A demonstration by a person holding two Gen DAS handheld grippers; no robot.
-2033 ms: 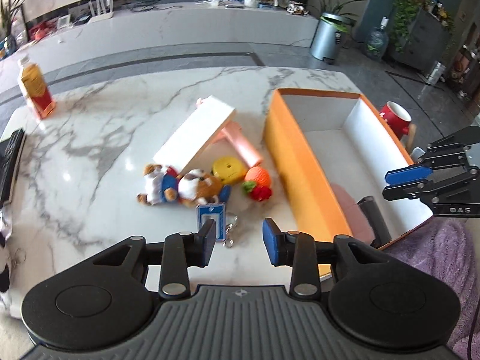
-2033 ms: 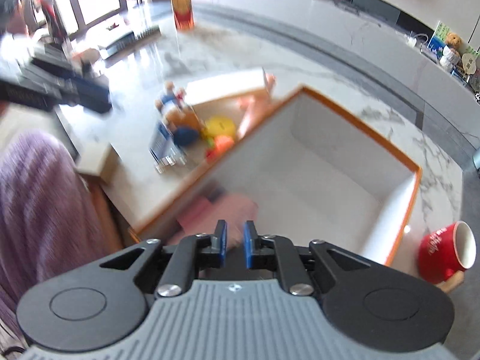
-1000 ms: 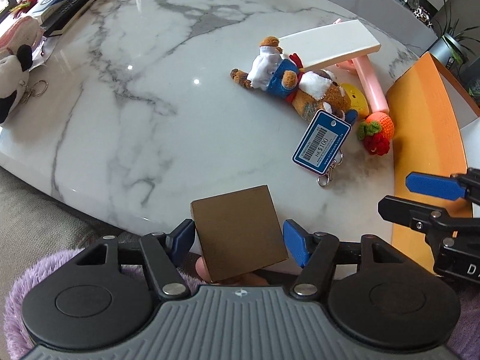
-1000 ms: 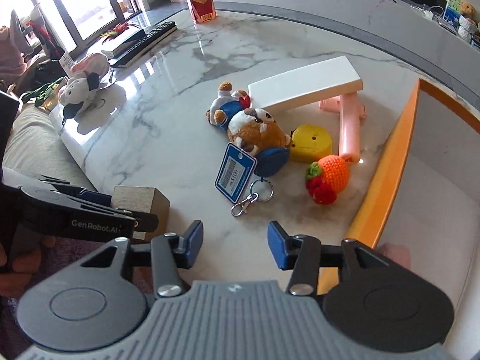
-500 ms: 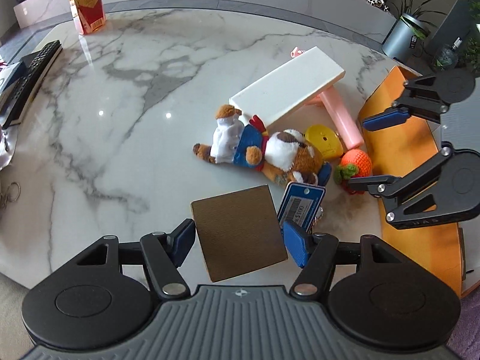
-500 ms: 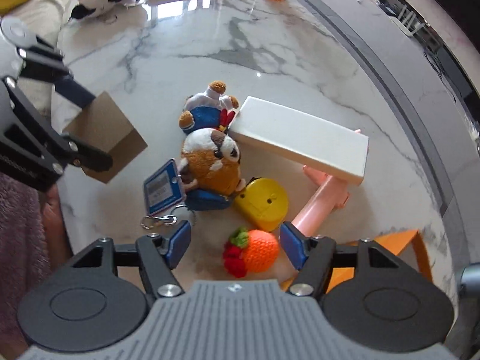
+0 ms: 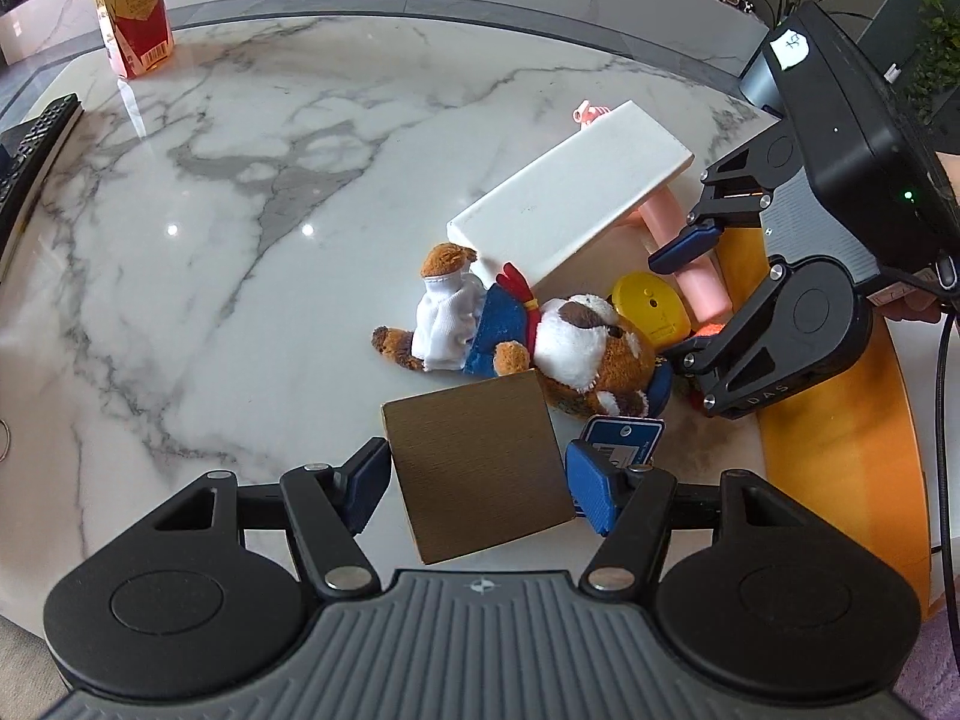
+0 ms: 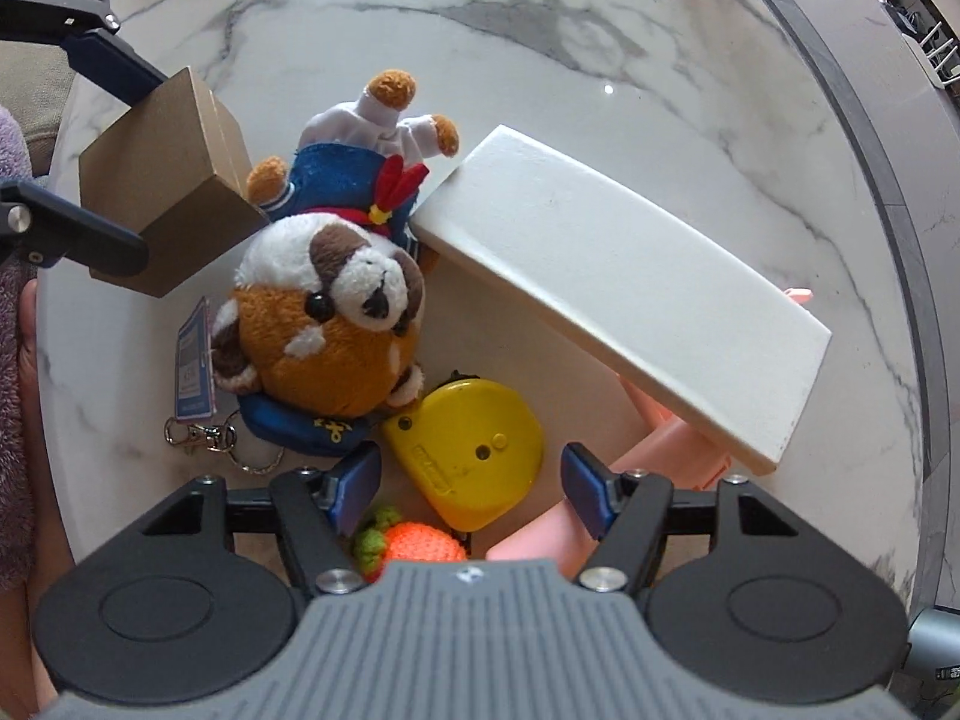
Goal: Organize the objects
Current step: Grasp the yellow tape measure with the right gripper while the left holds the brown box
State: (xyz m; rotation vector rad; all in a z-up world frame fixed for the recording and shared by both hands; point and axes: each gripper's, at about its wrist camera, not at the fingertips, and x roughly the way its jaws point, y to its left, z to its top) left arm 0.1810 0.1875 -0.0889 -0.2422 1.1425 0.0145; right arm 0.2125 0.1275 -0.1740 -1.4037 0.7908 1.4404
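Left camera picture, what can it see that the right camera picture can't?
Only the left wrist view shows the juice carton, the keyboard and the orange box. Only the right wrist view shows the keyring clasp and most of the crocheted orange toy. Both show the plush dog, the white box lid, the yellow tape measure and the brown cardboard box clamped in the left gripper.

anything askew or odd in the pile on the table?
The white slab is tilted, one end propped on the pink piece, the other by the plush, which lies on its side. No spill or damage shows.
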